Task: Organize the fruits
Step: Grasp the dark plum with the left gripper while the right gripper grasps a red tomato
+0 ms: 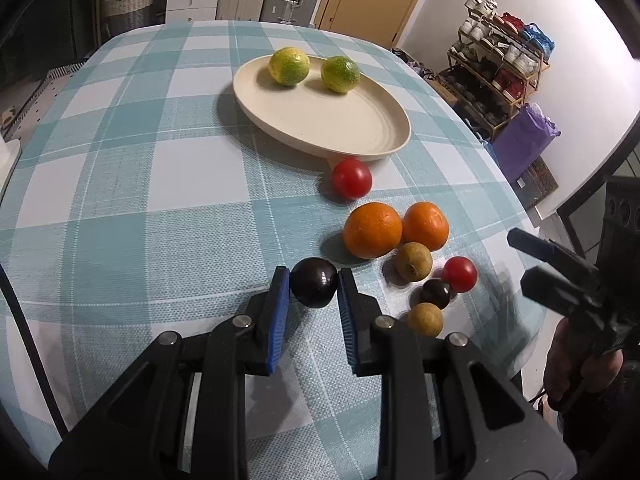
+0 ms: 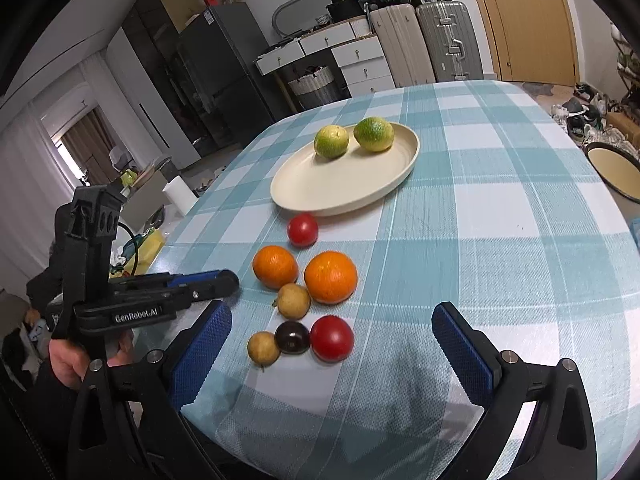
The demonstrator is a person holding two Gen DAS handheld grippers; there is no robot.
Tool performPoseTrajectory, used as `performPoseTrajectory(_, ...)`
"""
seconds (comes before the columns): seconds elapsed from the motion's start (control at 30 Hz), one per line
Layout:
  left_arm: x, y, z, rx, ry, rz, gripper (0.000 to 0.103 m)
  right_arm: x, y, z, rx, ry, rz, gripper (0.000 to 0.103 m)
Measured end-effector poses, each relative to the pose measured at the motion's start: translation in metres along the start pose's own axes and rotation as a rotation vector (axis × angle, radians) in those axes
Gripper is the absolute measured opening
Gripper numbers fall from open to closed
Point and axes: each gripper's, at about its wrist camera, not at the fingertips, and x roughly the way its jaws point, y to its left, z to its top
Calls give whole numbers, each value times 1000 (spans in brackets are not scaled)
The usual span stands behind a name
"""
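Left gripper (image 1: 314, 282): both blue pads press the sides of a dark plum (image 1: 313, 282), which fills the narrow gap between them. Whether the plum rests on the tablecloth (image 1: 120, 200) or is lifted clear cannot be determined. In the right wrist view this gripper appears side-on at the left, and the plum is hidden from that view.

Right gripper (image 2: 332, 338): fingers spread wide, nothing between them, held above the near edge of the table. In the left wrist view it is partly cut off at the right edge.

Just beyond the left gripper lies a cluster: two oranges (image 1: 372, 230) touching, a tan fruit (image 1: 414, 261) against them, then a red fruit (image 1: 460, 274), a smaller dark plum (image 1: 437, 293) and a second tan fruit (image 1: 425, 319) close together. Another red fruit (image 1: 352, 179) sits apart, just beside the plate (image 1: 320, 120) rim. Two green-yellow citrus fruits (image 1: 289, 66) sit on the plate's far side.
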Motion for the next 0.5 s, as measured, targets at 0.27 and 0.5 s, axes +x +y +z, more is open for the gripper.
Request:
performPoseTrajectory(0.27,-1,3,-5,-9,6,-4,21,3,0,-10,2,11,6,102)
performPoseTrajectory(0.5,1,4,-7,-19,10,-8,21,9,-5,-13,23,26,16,82)
